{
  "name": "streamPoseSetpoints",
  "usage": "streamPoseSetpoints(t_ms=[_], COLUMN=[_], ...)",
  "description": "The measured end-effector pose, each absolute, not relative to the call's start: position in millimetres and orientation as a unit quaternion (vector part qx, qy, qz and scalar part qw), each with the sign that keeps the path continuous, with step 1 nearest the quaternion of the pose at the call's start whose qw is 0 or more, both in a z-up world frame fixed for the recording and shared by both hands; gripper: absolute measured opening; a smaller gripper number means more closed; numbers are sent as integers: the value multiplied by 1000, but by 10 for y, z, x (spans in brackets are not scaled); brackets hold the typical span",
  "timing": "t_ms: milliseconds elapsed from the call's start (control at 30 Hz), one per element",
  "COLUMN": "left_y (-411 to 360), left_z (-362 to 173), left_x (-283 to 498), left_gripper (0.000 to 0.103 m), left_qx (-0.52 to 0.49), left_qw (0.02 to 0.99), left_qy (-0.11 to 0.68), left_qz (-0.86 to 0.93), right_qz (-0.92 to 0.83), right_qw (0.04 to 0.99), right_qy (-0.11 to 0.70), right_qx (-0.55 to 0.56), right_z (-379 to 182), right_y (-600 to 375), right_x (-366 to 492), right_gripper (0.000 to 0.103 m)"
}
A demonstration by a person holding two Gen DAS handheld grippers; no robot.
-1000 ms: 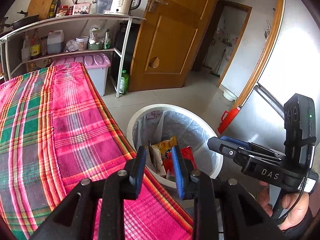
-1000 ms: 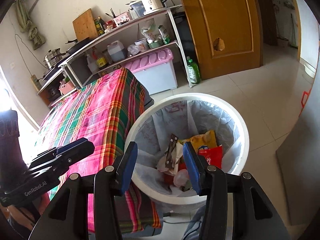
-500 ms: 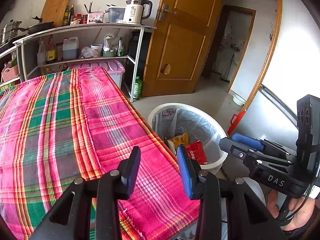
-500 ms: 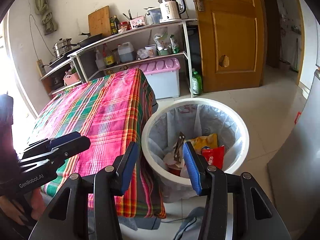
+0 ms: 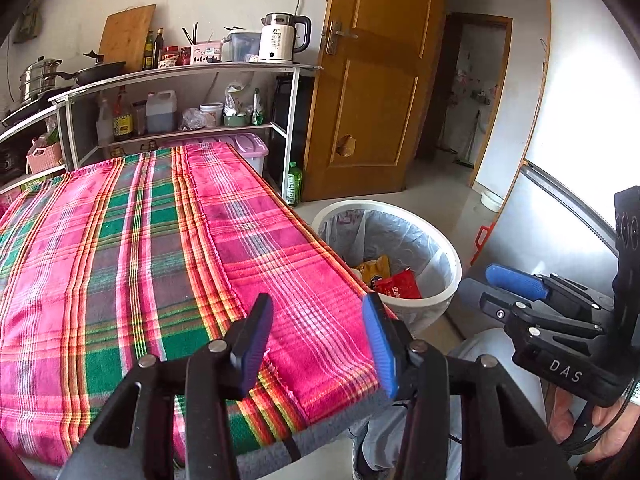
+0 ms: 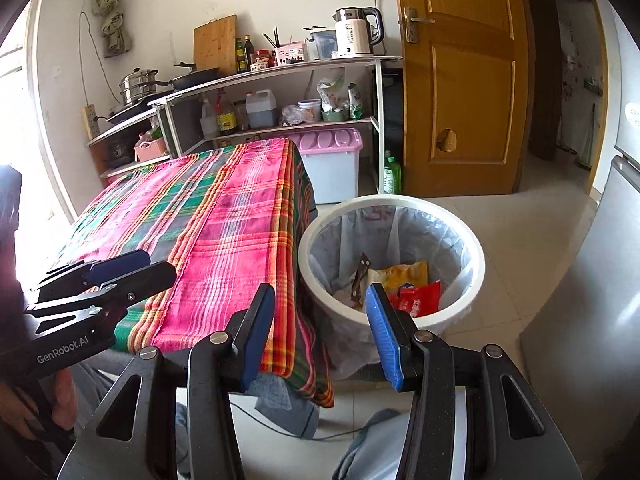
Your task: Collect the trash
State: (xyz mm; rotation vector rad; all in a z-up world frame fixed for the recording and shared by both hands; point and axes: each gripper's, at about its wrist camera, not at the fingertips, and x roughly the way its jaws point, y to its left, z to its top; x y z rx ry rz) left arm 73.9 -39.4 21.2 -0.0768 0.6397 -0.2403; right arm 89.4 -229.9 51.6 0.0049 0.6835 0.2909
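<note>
With both claws spread and empty, my left gripper [image 5: 318, 336] has just been opening over the plaid tablecloth [image 5: 120, 264], nothing between its pads; my right gripper [image 6: 316, 330] gapes beside the white bin [image 6: 476, 248]. Wrappers [image 6: 404, 284] lie inside the bin; I see no trash on the cloth. If I swing carelessly, I judge I could snag the cloth's hanging edge or knock the bin.
</note>
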Motion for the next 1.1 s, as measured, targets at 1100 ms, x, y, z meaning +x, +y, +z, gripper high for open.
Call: streamPoseSetpoints(t_ms=[1100], left_y=[-415], left_z=[202], left_x=[582], left_gripper=[49], left_qx=[-29], left_qw=[945], left_qy=[307], left_qz=[-107], right_qz=[133], right_qw=[934], right_qy=[332], right_qx=[7], right_z=[494], right_y=[-2379], right_x=[762], right_gripper=[49])
